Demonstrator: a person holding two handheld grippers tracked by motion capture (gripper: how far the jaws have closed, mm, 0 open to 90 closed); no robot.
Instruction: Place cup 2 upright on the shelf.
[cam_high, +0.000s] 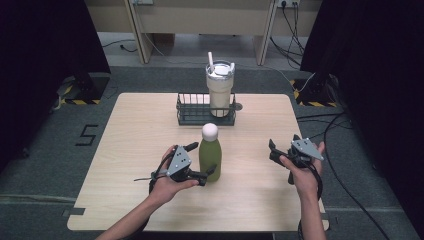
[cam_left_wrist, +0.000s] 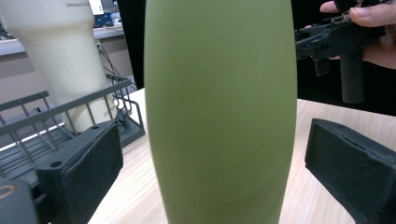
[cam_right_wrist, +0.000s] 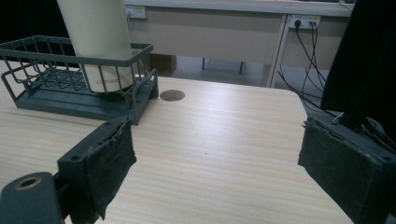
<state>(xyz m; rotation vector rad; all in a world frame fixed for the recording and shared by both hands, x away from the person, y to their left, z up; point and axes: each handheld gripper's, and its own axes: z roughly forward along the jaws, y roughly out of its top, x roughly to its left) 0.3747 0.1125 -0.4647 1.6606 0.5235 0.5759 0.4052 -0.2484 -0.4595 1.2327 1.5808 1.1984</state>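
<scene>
A tall olive-green bottle with a rounded white cap (cam_high: 210, 152) stood upright on the pale wooden table (cam_high: 250, 200), a little toward the person's side of its middle. The left gripper (cam_high: 202, 161) had its two black jaws spread to either side of the bottle; in the left gripper view a gap showed between each pad and the green wall (cam_left_wrist: 219, 112), so the claw was released, straddling the bottle without pressing it. The person's left hand (cam_high: 167, 186) held that tool low over the tabletop.

Behind the bottle, near the far edge, sat a dark grey wire basket (cam_high: 192, 116), and in its right end stood a cream-coloured tumbler with a clear lid and a white straw (cam_high: 220, 87), upright.

Well off to the right, the right gripper (cam_high: 274, 150) was held in the person's right hand (cam_high: 305, 175) above bare wood. Its jaws stood wide apart in the right gripper view, grasping nothing, with the basket (cam_right_wrist: 84, 88) and tumbler (cam_right_wrist: 100, 42) ahead on the left.
</scene>
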